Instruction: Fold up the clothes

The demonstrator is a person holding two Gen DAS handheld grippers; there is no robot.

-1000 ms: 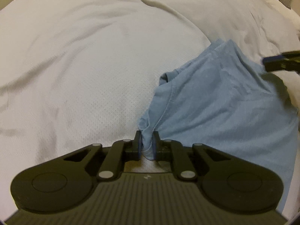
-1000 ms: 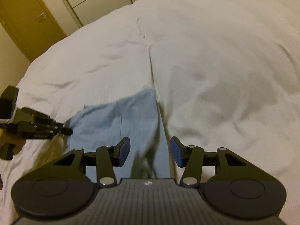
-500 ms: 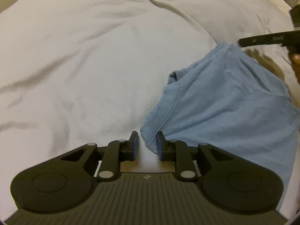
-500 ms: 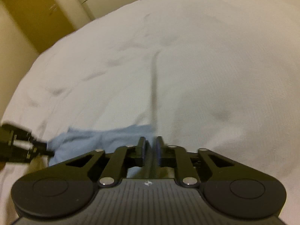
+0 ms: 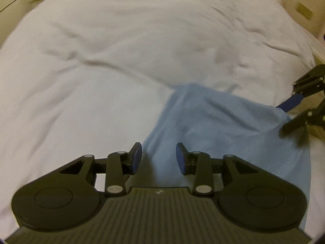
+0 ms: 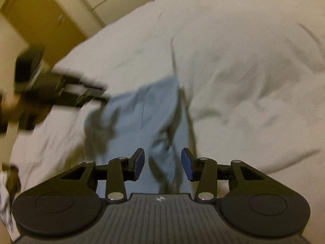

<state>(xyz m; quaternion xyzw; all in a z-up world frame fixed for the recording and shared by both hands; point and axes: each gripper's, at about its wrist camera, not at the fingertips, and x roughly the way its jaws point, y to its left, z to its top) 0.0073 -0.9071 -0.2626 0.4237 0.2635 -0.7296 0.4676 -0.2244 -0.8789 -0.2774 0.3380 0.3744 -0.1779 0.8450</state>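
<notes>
Both tools were released, nothing pinched. The left tool [image 5: 158,158] had just been opening: its blue pads stood apart with the near edge of the blue shirt [image 5: 223,122] lying between and below them, not pressed. The right tool [image 6: 162,163] had likewise just reopened over a rumpled strip of the same shirt [image 6: 146,113], pads clear of the cloth. The shirt lay slack on the white bed [image 5: 101,71], bunched and wrinkled, not squared off. Key relation: from the left tool the cloth ran ahead and off to the right, its far corner ending just beside the right tool [image 5: 292,109] at that view's right edge. From the right tool it ran ahead and left toward the left tool [image 6: 89,93], which was badly motion-blurred. So the long axis spanned tool to tool, one end per hand, neither clearly nearer the middle. My read: the next grab takes both ends at once, and the folded-under ridge near the right tool could get caught double.
</notes>
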